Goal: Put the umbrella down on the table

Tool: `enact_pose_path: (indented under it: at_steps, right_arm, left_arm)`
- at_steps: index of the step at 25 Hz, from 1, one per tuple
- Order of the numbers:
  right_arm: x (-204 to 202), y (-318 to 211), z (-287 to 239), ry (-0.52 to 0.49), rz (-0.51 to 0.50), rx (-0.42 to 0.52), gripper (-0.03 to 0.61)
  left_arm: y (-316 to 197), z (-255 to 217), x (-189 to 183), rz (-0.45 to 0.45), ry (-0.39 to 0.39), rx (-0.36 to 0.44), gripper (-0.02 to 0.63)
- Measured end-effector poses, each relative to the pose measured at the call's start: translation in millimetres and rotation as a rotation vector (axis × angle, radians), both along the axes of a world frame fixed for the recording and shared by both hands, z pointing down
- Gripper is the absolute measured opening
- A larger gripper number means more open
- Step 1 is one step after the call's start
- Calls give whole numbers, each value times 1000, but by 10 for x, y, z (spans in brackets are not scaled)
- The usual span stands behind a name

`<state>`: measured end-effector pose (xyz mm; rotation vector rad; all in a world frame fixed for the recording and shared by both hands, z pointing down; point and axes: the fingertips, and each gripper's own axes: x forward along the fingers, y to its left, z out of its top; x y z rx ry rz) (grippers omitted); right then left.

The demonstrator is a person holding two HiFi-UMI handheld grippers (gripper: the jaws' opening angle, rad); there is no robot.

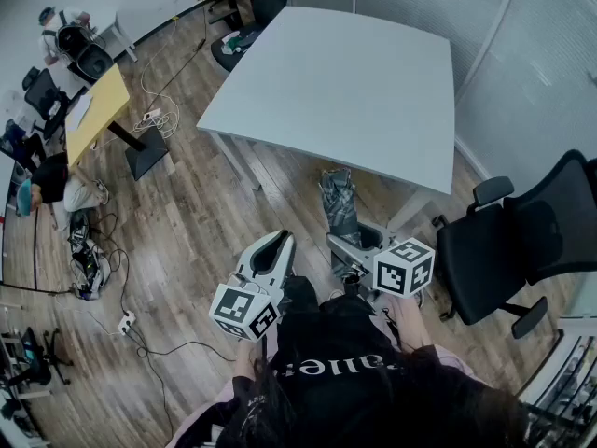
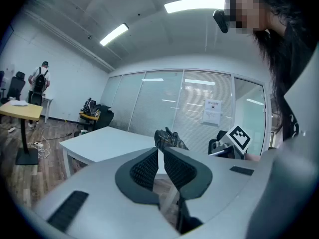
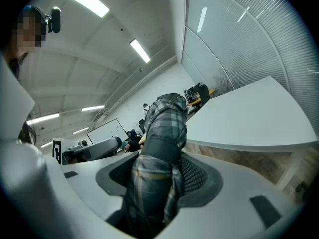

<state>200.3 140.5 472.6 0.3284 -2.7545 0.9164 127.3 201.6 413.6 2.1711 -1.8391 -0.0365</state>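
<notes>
A folded plaid umbrella (image 1: 338, 203) stands nearly upright, gripped low down by my right gripper (image 1: 347, 243), whose jaws are shut on it. In the right gripper view the umbrella (image 3: 162, 148) fills the gap between the pads and hides their inner faces. The pale grey table (image 1: 345, 82) lies ahead, its near edge just beyond the umbrella's top. My left gripper (image 1: 277, 243) hovers to the left of the umbrella, apart from it. Its jaws (image 2: 160, 153) are shut with nothing between them. From there the umbrella (image 2: 169, 139) shows just past the tips, in front of the table (image 2: 109, 141).
A black office chair (image 1: 522, 241) stands close on the right, near the table's corner. A glass wall (image 1: 522, 63) runs behind it. To the left are a yellow desk (image 1: 93, 110), loose cables (image 1: 93, 259) on the wooden floor and a person (image 1: 47, 185).
</notes>
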Motion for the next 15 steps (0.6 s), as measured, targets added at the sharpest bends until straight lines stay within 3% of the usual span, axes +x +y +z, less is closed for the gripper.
enact_pose_path:
  at_steps: [15]
  right_arm:
    - [-37, -37, 53, 1, -15, -18, 252]
  left_arm:
    - [-74, 70, -17, -7, 5, -17, 46]
